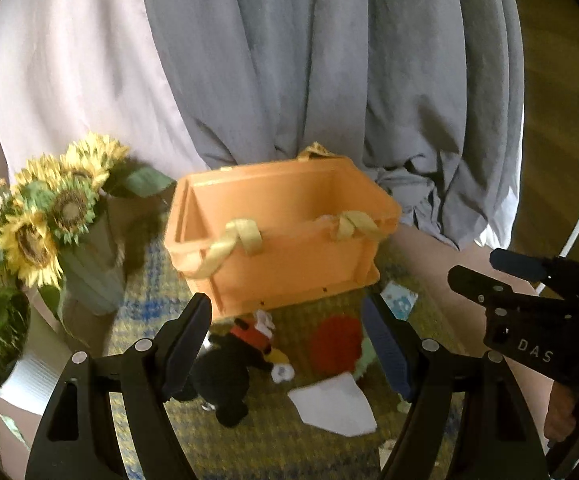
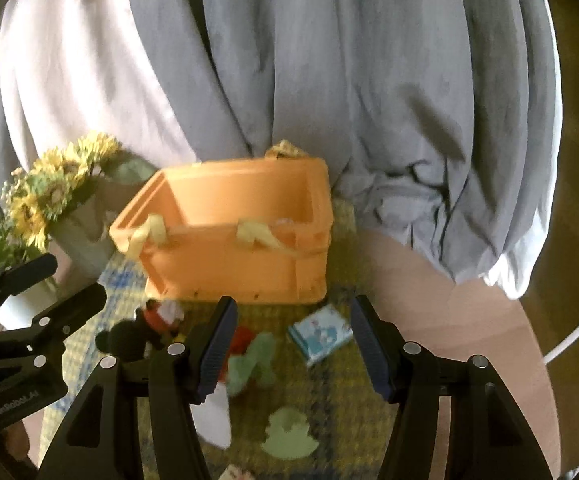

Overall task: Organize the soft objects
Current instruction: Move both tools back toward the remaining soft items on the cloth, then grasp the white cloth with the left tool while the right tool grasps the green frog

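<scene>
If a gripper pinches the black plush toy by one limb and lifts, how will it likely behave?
The black plush toy looks stuffed and lies slumped on the mat, so it would probably dangle and swing, not stay stiff. It seems light for its bulk. Its fuzzy fabric should grip well, though a thin limb may squash flat between the pads.

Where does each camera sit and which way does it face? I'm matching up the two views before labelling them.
Left wrist: rides the left gripper, angled down at the orange bin and black plush toy; own open fingers show, and the right gripper at the right edge.
Right wrist: rides the right gripper, angled down at the bin and blue-white pouch; own open fingers show, and the left gripper at the left edge.
Shared: bin, sunflowers, plush, checked mat, grey curtain.
</scene>
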Demonstrator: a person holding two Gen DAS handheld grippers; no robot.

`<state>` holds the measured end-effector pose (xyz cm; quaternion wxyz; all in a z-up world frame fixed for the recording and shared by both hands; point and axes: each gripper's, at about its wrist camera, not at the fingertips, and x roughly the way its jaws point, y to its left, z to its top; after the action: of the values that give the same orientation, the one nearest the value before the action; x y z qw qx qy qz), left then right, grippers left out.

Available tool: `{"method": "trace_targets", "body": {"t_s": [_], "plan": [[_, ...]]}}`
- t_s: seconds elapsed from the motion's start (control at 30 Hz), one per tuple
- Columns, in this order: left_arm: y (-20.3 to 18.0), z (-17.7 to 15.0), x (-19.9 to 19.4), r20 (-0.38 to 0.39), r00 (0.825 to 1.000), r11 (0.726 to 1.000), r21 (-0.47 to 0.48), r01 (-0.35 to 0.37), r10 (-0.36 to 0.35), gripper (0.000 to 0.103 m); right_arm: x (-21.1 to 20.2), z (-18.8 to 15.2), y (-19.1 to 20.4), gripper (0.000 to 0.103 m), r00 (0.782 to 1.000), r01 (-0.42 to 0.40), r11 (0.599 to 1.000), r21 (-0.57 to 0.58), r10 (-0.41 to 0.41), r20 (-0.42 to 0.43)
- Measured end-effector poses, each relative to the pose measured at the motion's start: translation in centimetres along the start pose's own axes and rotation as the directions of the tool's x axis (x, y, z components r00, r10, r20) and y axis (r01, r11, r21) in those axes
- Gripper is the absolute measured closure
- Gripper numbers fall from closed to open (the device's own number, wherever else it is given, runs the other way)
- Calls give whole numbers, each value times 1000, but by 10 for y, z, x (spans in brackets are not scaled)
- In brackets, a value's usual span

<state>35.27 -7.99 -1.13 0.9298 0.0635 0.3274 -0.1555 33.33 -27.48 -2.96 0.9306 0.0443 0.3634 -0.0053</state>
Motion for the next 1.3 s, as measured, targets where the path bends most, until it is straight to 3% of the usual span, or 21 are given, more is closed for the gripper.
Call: {"method": "trace_targets", "body": {"t_s": [0.27,0.63,1.3], "plan": [[-4,-23,20,-117,992,998,15,55,-53,26,11,-23,0,43,996,-1,1000,-8,0,-85],[-8,-50,47,-257,960,994,-21,112,-113,26,34,-49,-1,43,976,-22,1000,-3,21,-218],[-17,-76,106,-405,897,984,-99,149,-176,26,86,-91,-12,43,893,-71,994,88,102,-439]]}}
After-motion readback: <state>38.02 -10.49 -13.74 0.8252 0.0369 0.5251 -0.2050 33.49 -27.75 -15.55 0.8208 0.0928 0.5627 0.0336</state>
